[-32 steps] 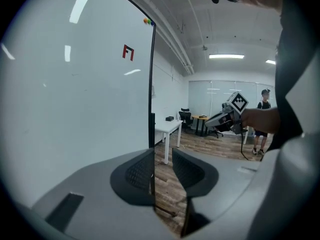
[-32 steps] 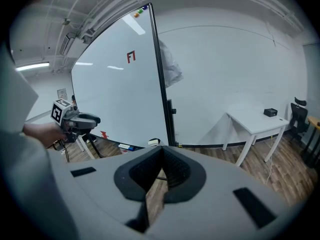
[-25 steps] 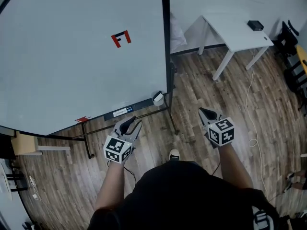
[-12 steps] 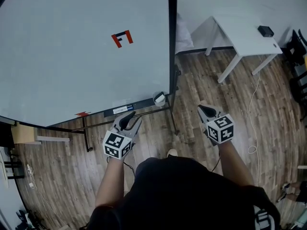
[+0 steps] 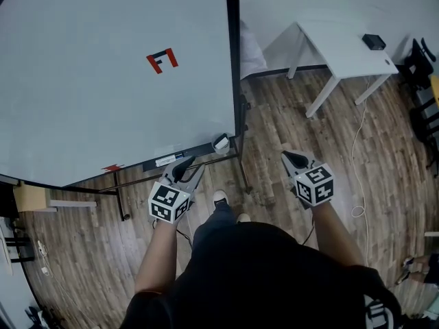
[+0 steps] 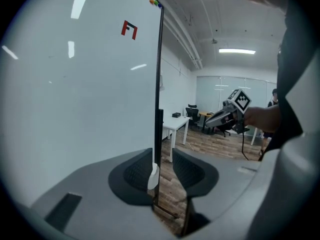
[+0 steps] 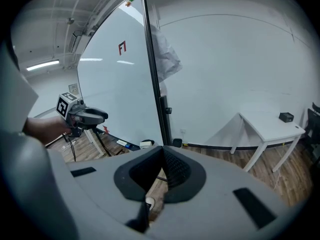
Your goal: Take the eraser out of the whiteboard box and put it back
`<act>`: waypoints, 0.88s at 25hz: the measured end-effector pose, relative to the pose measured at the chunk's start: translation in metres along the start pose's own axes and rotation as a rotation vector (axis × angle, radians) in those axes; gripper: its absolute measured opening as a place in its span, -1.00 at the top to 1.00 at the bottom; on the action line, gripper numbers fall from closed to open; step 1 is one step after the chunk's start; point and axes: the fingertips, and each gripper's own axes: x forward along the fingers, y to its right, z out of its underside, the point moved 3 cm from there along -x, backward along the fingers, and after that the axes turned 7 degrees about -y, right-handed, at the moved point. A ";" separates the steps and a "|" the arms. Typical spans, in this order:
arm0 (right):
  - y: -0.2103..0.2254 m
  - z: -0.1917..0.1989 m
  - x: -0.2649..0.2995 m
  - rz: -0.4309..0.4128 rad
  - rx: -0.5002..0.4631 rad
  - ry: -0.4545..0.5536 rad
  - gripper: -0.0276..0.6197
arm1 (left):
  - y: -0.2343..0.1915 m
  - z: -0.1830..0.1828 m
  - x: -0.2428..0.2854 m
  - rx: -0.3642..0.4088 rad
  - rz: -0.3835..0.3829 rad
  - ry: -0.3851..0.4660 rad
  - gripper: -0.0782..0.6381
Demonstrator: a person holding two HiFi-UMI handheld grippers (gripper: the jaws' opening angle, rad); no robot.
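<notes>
Two grippers, nothing in either: left gripper [image 5: 188, 168] jaws slightly apart, right gripper [image 5: 291, 160] jaws pinched together. At the left one's 12 o'clock is the tray [image 5: 175, 159], label unreadable. White box [image 5: 221, 142] at 1 o'clock, probably holding the eraser. Beyond, a red-black "F" mark [image 5: 161, 60] on the whiteboard [image 5: 96, 101].

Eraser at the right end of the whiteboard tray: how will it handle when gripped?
Probably light: the eraser looks small against the whiteboard above it. It seems blocky rather than round, so it likely won't roll, though a nudge might slide it along the tray. It is too small in these views to judge how soft or slippery it is.
</notes>
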 end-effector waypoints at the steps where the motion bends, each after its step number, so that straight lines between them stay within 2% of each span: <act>1: 0.002 0.000 -0.001 0.004 0.002 0.000 0.93 | 0.000 0.000 0.003 0.002 0.005 -0.004 0.45; 13: 0.024 -0.009 0.010 0.044 0.037 0.004 0.93 | -0.019 -0.008 0.046 0.035 0.045 -0.036 0.44; 22: 0.033 -0.004 0.020 0.064 0.070 -0.013 0.93 | -0.025 0.007 0.084 0.066 0.094 -0.121 0.39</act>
